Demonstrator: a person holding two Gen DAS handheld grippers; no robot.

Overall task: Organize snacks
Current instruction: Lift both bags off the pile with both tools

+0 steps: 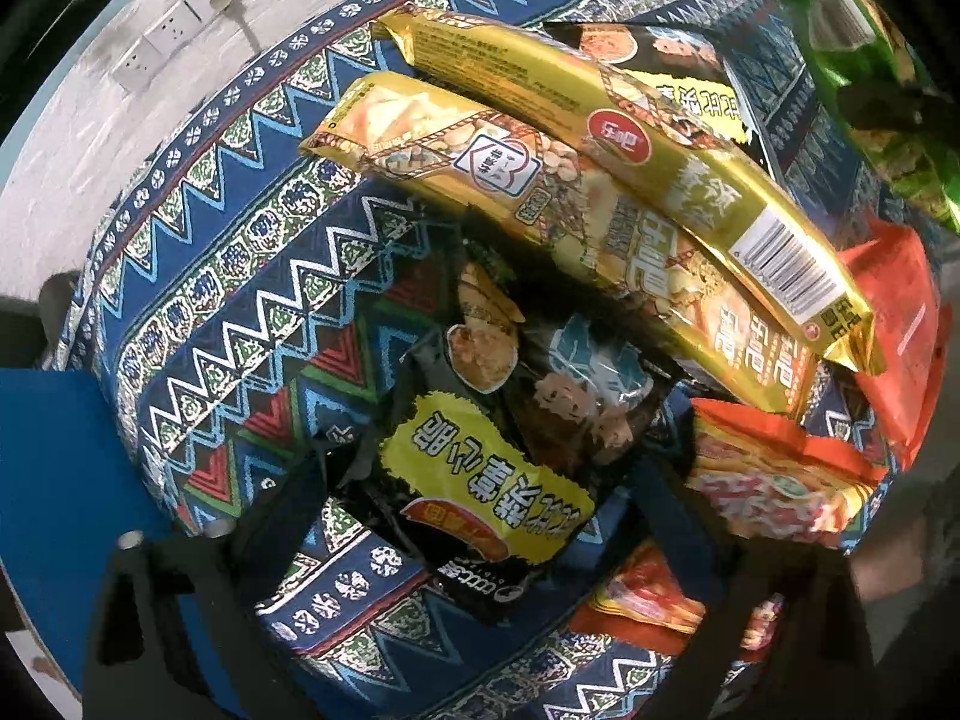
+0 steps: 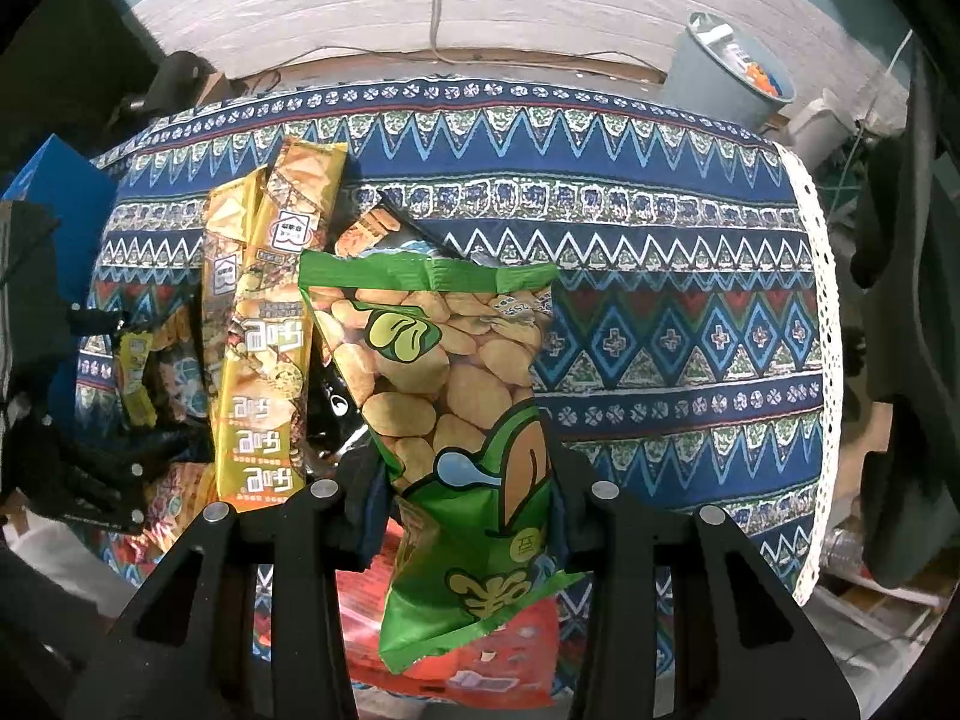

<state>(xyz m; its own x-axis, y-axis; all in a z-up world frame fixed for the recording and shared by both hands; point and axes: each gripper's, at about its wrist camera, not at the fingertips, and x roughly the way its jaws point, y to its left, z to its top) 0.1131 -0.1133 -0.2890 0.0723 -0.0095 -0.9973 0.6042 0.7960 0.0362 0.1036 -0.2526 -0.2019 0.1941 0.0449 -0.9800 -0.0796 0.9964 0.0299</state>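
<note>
Holding the green bag [image 2: 462, 420] clamped in my right fingers [image 2: 384, 498], I should lower it flat onto bare table [image 2: 690, 330]; left fingers [image 1: 672, 516] grip the black packet [image 1: 498, 444].

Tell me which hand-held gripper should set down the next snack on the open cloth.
Right. The right hand-held gripper is already shut on the green bean snack bag, with bare patterned tablecloth directly beyond it. The left hand-held gripper faces the crowded pile around the black snack packet.
</note>
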